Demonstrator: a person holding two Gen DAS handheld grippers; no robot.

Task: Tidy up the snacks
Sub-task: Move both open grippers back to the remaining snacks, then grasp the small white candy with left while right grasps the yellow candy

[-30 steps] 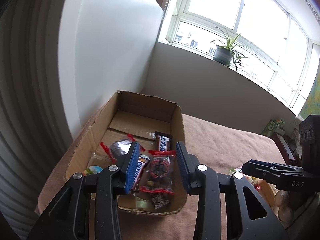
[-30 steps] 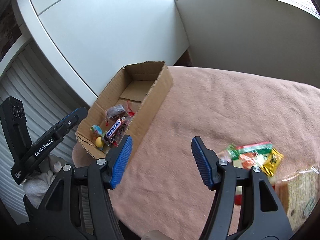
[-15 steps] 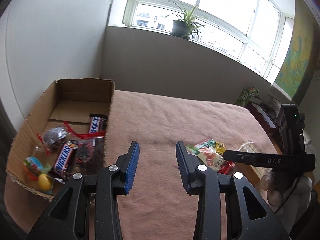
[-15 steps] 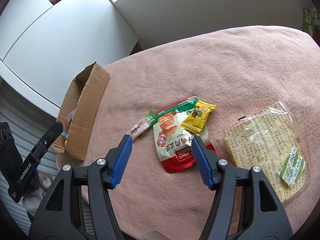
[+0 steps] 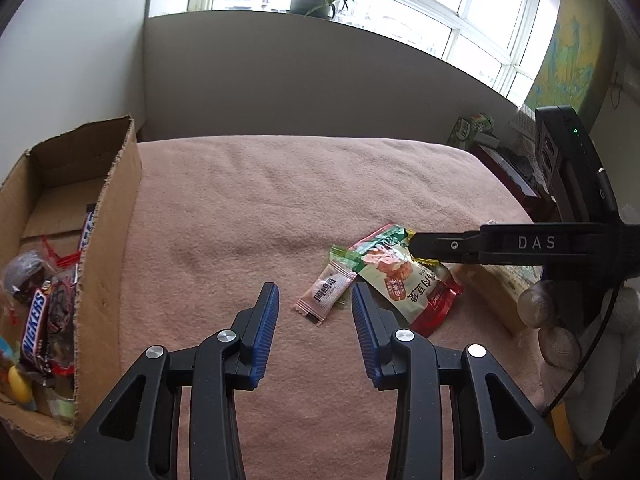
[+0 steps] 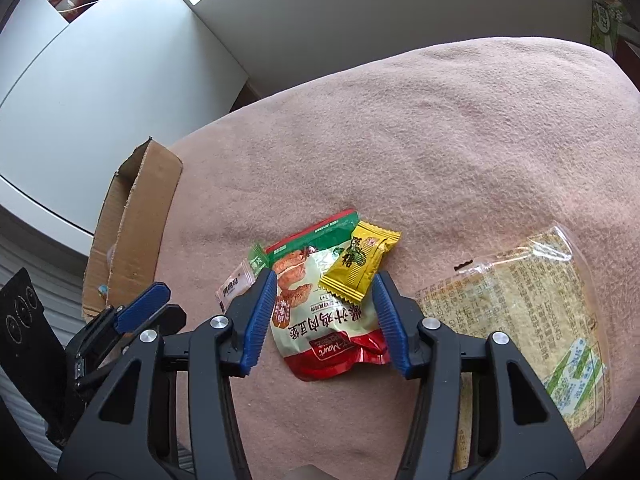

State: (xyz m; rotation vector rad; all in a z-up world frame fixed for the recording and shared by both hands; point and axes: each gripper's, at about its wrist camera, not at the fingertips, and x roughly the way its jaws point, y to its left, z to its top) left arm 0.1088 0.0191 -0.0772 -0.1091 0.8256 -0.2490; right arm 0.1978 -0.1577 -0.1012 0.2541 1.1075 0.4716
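A yellow sachet (image 6: pixel 360 260) lies on a red-and-green snack pouch (image 6: pixel 316 312) on the pink blanket. My right gripper (image 6: pixel 324 300) straddles both. Its jaws are closing with the sachet between them, and the pads are not pressing on it. A small pink packet (image 5: pixel 326 294) lies just beyond the tips of my left gripper (image 5: pixel 316 320), which is open and empty. The pouch (image 5: pixel 404 280) sits to its right, under the right gripper (image 5: pixel 424 246). At far left is a cardboard box (image 5: pixel 120 220) holding a Snickers bar (image 5: pixel 34 328) and several other sweets.
A clear bag of crackers (image 6: pixel 520 308) lies right of the pouch. The left gripper's blue pad (image 6: pixel 140 308) shows beside the box (image 6: pixel 136 216). A gloved hand (image 5: pixel 552 320) holds the right gripper. A green carton (image 5: pixel 468 130) stands past the blanket's far right corner.
Both views swung away from the box to the snack pile, and both grippers came lower. The right jaws narrowed around the yellow sachet. The left jaws kept their gap.
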